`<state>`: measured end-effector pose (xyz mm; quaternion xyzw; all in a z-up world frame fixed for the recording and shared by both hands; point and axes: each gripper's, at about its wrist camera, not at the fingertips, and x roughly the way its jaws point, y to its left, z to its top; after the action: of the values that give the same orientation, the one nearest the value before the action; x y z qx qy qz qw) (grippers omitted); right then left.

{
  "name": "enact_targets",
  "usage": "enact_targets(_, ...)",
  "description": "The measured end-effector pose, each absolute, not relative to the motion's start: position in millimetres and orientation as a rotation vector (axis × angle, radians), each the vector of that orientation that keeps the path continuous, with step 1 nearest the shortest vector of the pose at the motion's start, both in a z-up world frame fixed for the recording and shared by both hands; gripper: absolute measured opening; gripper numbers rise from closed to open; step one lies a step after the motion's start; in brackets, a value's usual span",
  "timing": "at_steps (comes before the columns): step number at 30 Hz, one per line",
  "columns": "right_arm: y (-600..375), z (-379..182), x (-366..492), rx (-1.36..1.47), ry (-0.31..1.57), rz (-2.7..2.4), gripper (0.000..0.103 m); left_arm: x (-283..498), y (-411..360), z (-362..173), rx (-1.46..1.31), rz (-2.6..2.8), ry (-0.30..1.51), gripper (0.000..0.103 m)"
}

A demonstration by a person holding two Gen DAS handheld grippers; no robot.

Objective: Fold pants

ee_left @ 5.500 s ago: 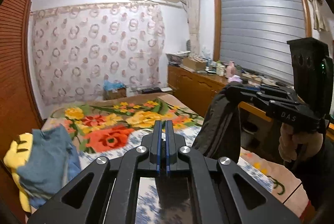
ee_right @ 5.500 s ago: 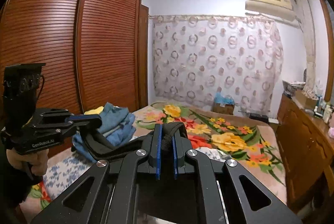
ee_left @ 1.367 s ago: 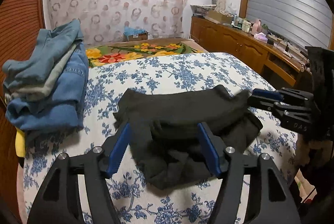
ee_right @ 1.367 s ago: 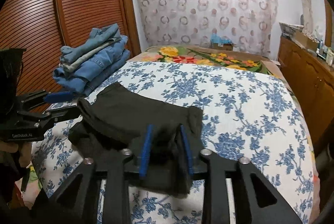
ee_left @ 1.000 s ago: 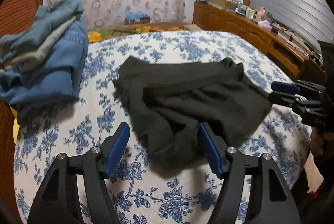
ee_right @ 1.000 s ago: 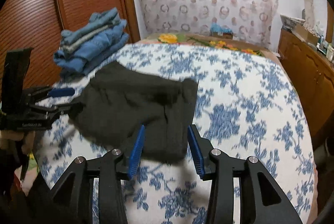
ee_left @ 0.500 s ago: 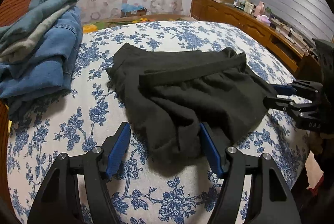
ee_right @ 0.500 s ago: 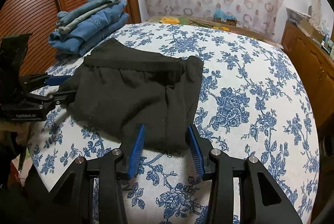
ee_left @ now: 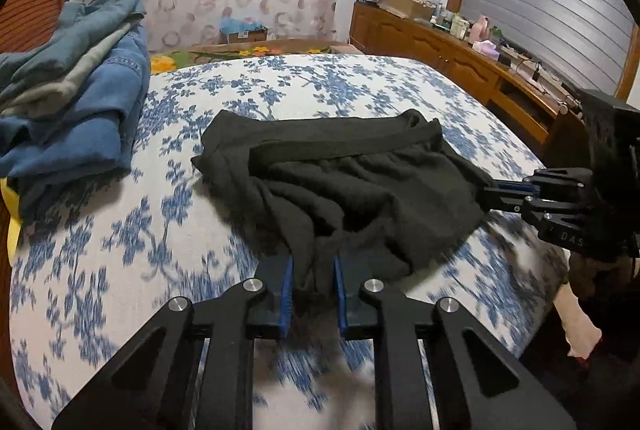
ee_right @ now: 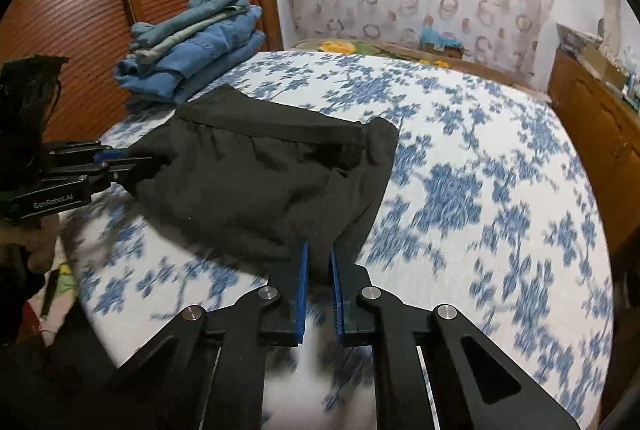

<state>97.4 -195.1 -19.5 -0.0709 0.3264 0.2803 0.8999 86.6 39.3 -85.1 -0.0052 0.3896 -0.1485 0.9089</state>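
With both your left gripper (ee_left: 313, 272) and right gripper (ee_right: 317, 264) clenched on the near edge of the black pants (ee_left: 352, 185) lying rumpled on the floral bedsheet (ee_left: 120, 254), lift evenly and keep the corners level.

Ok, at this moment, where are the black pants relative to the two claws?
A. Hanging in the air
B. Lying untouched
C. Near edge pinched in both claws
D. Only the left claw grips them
C: the black pants lie on the bed, near edge pinched in the left claw and right claw.
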Motion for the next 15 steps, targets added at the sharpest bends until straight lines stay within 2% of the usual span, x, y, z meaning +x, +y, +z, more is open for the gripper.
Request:
enact_targets(9,-215.9,-16.6,56.1,-0.101,0.669,0.624,0.01,48.7,38.5,-86.7,-0.018,-0.317,0.817,0.02)
enact_targets(15,-215.7,-10.8,49.9,-0.12,0.658,0.609,0.01,49.3,37.5,-90.6,0.0,-0.285,0.83,0.035)
